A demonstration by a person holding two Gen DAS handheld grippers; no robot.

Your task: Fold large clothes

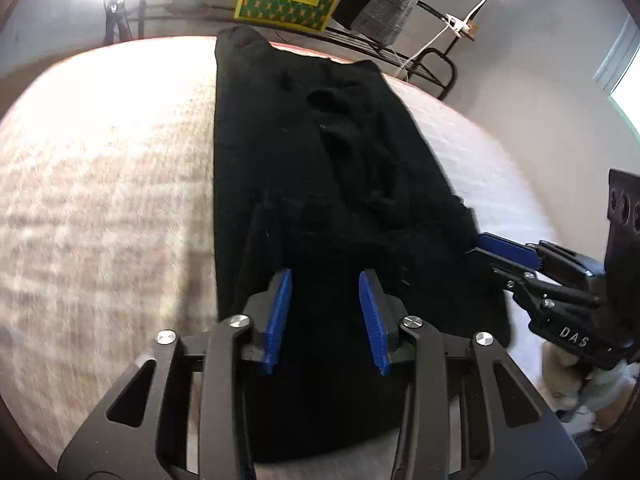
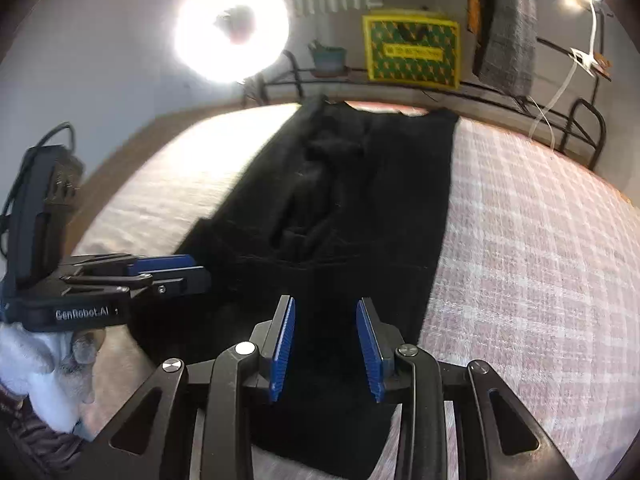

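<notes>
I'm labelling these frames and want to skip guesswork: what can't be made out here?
- Black garment: type unclear in both views; its folds merge into black, and its near end is hidden behind the left gripper.
- Right gripper: whether its pads touch the cloth beneath cannot be told.
- Yellow-green box: printing too small and blurred.
- Ring light: glare whites out its centre.

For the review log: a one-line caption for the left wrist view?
Left gripper, jaws apart, over a long black garment spread on a pale woven bedcover; right gripper at its side edge.
</notes>
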